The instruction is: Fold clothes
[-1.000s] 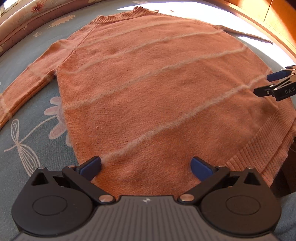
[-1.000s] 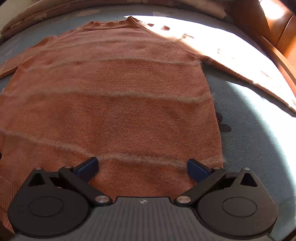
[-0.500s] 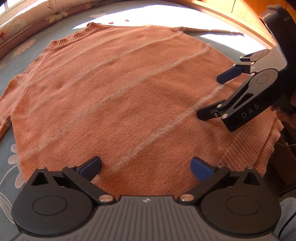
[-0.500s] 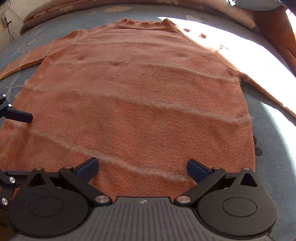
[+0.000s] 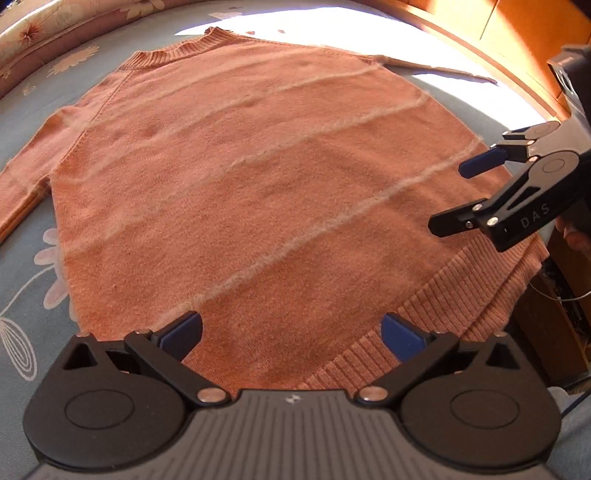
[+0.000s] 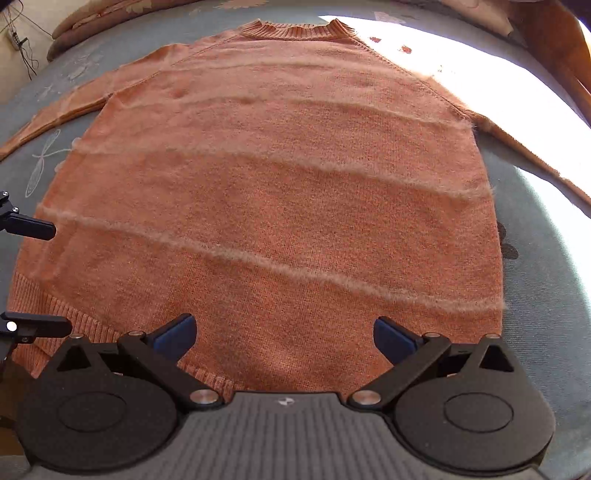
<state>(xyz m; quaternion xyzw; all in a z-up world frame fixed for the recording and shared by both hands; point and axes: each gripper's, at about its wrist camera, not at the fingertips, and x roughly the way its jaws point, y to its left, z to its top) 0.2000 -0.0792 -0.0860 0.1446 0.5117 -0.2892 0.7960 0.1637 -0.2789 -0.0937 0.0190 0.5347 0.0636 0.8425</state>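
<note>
An orange knit sweater (image 5: pixel 258 177) with pale fuzzy stripes lies flat and spread out on a blue floral bedcover, collar far, ribbed hem (image 5: pixel 424 317) near. Both sleeves stretch out sideways. My left gripper (image 5: pixel 291 332) hovers open over the hem's left part with nothing between its blue pads. My right gripper (image 6: pixel 282 336) is also open and empty, above the hem's right part. In the left wrist view the right gripper (image 5: pixel 461 195) shows at the right, over the sweater's right edge. The left gripper's fingertips (image 6: pixel 40 229) poke in at the right wrist view's left edge.
The blue bedcover (image 5: pixel 26 295) with white flower prints surrounds the sweater. A wooden bed frame (image 5: pixel 480 40) runs along the far right. Floral pillows or bedding (image 5: pixel 44 26) lie at the far left. Bright sunlight falls on the far right of the bed (image 6: pixel 498 66).
Both grippers have pulled back towards the hem, so more of the sweater and its ribbed edge is in view. Both stay open.
</note>
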